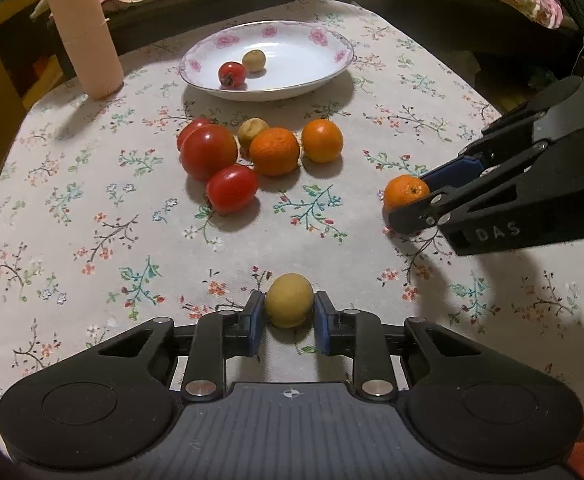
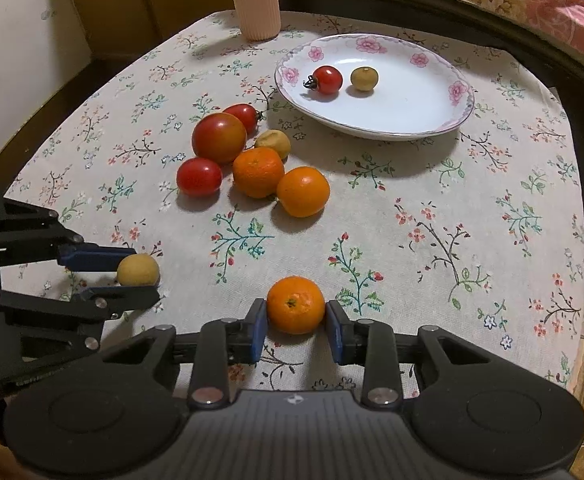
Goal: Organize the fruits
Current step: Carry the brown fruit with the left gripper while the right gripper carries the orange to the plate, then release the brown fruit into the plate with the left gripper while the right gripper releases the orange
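Left wrist: fingers [image 1: 256, 320] pinch round yellow fruit [image 1: 289, 300]; right's pinch dimpled orange [image 2: 296, 304].

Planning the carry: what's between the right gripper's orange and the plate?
Bare floral cloth; right gripper and orange face plate unobstructed, in the right wrist view.

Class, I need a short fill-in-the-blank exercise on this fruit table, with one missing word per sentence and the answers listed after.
1. The left tool grips a small ____ fruit.
2. The right tool grips an ____.
3. The flowered plate holds ____ fruits.
4. The tall ribbed cup stands ____ on the tablecloth.

Answers: yellow; orange; two; upright
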